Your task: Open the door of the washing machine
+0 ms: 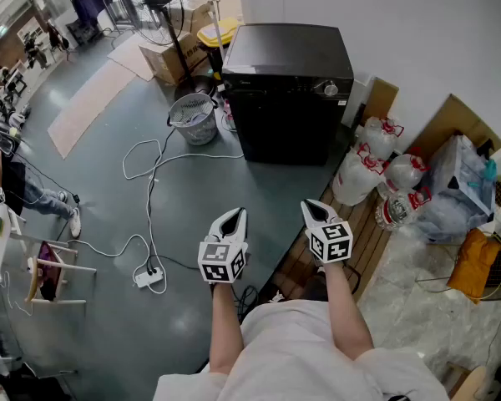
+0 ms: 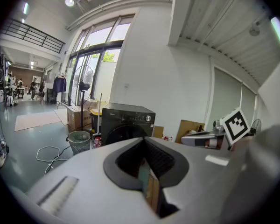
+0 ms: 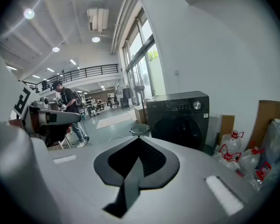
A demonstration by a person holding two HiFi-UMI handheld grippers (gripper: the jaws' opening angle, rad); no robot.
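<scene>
While the black front-loading washing machine [image 1: 288,90] stands against the white wall [image 1: 417,23] with its round dark door [image 3: 182,129] closed, well apart from both tools, the grey hand-held left gripper [image 1: 234,215] and the grey hand-held right gripper [image 1: 313,207] hover side by side over the grey floor [image 1: 150,307], each with jaws together and empty.

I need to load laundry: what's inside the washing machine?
The washing machine shows only its dark round door, shut; the drum behind it is hidden.
</scene>
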